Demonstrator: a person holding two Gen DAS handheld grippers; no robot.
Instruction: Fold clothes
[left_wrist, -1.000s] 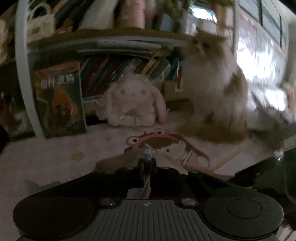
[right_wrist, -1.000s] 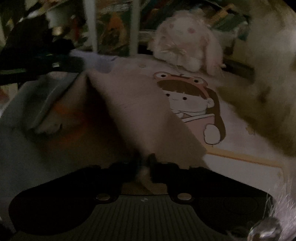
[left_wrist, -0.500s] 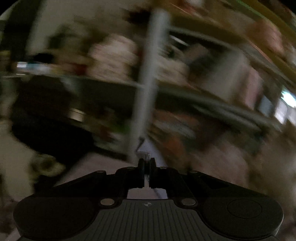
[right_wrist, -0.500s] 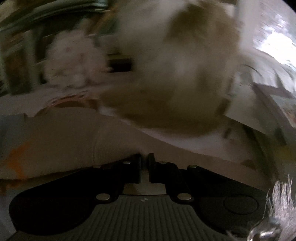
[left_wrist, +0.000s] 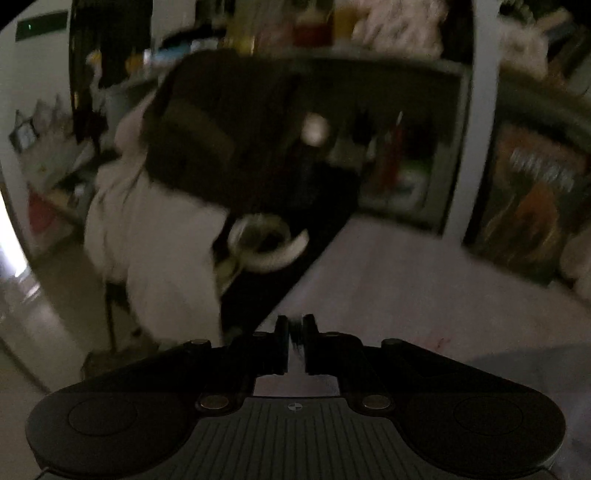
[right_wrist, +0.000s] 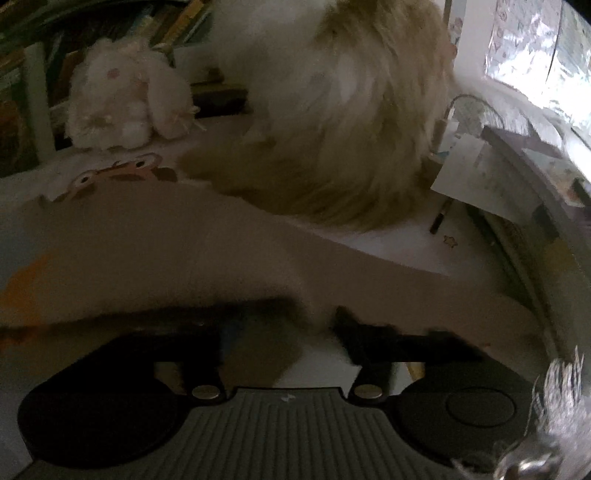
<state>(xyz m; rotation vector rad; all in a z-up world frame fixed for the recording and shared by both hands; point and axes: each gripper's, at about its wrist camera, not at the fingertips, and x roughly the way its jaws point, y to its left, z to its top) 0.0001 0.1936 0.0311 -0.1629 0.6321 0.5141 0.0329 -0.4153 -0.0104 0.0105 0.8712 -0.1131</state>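
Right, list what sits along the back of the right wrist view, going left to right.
Books on the shelf → white plush rabbit → fluffy cream-and-tan animal → sheets of paper.

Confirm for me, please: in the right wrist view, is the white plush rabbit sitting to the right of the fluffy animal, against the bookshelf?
Not quite. The right wrist view shows the white plush rabbit to the left of the fluffy animal, not the right. It does sit against the bookshelf.
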